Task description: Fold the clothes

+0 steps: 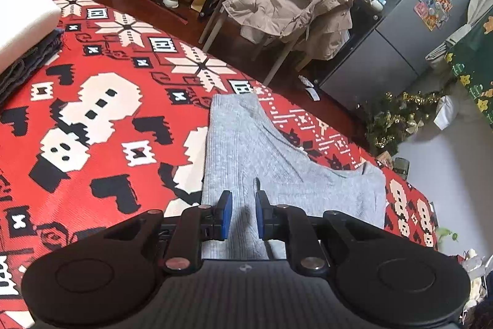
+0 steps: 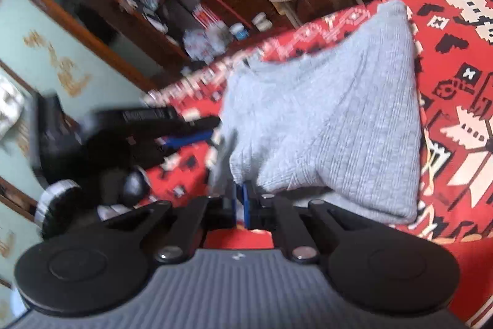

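A light grey ribbed knit garment (image 1: 246,150) lies on the red patterned blanket (image 1: 101,119). My left gripper (image 1: 243,205) hovers just over the garment's near part, jaws open, nothing between them. In the right wrist view, my right gripper (image 2: 240,199) is shut on the near edge of the grey garment (image 2: 332,113) and lifts it, so the cloth drapes up off the blanket (image 2: 456,88). The left gripper also shows in the right wrist view (image 2: 185,131), blurred, at the garment's left edge.
A white pillow (image 1: 21,20) on a dark folded cloth (image 1: 27,63) lies at the blanket's far left. Beyond the blanket's edge stand a chair with a beige coat (image 1: 292,5), a grey fridge (image 1: 400,30) and a small decorated tree (image 1: 397,116).
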`<control>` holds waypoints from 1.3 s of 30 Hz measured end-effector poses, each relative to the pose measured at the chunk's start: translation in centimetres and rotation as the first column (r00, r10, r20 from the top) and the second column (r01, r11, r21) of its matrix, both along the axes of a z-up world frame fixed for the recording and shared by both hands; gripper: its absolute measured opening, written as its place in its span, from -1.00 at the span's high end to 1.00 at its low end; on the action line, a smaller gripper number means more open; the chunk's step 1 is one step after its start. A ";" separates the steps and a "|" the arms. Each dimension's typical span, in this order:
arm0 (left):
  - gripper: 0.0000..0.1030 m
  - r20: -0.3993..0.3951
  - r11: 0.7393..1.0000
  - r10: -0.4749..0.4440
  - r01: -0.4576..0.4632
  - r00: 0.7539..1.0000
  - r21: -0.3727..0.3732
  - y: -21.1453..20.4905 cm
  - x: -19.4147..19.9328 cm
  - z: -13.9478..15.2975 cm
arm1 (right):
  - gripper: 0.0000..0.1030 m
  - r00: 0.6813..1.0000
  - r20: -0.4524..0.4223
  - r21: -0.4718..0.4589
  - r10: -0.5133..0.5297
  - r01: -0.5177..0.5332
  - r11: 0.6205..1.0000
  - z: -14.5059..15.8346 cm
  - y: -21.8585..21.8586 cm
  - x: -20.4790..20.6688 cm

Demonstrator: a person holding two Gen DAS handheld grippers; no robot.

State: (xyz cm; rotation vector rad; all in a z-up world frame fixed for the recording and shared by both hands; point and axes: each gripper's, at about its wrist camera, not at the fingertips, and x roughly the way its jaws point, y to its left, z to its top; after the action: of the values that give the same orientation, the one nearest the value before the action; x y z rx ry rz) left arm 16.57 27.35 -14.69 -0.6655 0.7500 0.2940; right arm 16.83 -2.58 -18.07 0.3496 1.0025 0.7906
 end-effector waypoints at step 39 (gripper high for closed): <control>0.85 -0.024 0.974 -0.222 0.223 0.975 0.045 -8.5 3.0 -1.7 | 0.80 0.938 0.249 -0.222 -0.241 0.298 0.928 3.9 -4.2 9.3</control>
State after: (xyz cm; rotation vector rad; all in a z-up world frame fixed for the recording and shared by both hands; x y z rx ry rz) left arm 19.60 18.90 -16.37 -0.5289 0.8251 0.1125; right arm 26.15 -6.75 -14.21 0.1671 0.8153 0.4291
